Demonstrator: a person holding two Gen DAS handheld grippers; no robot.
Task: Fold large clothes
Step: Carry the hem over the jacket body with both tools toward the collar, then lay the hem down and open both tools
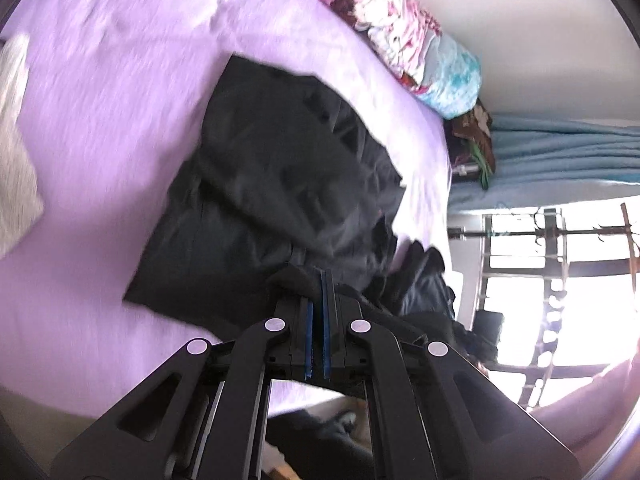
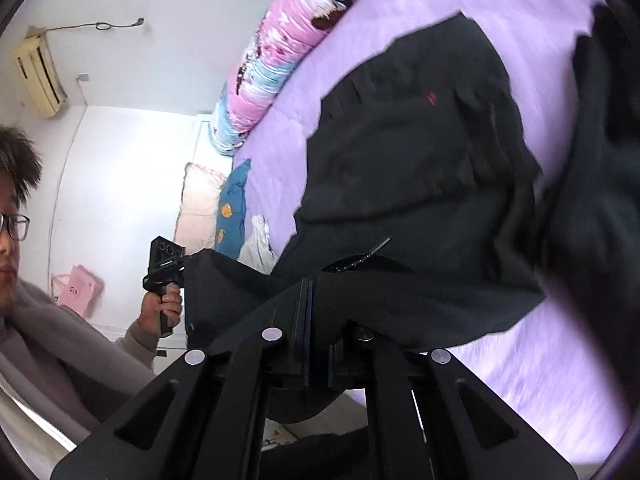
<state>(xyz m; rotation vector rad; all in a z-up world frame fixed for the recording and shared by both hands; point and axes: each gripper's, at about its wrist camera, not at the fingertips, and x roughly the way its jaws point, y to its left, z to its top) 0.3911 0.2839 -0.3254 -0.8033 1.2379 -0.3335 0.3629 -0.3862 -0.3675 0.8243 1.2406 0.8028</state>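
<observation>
A large black garment (image 1: 276,192) lies partly folded on the purple bed (image 1: 104,92). My left gripper (image 1: 318,276) is shut on the garment's near edge, with cloth bunched at the fingertips. In the right wrist view the same black garment (image 2: 420,152), with a small red logo, spreads over the bed (image 2: 520,380). My right gripper (image 2: 310,284) is shut on another part of its edge, and the cloth stretches taut leftward to the left gripper's handle (image 2: 166,268) in the person's hand. A loose black fold (image 2: 600,140) hangs at the right.
A rolled pink and blue quilt (image 1: 404,36) lies along the wall. A pale cloth (image 1: 16,160) sits on the bed at the left. A pink pillow (image 2: 200,208) and blue pillow (image 2: 232,208) lie at the bed's head. The person (image 2: 24,272) stands beside the bed. A window (image 1: 560,280) is at the right.
</observation>
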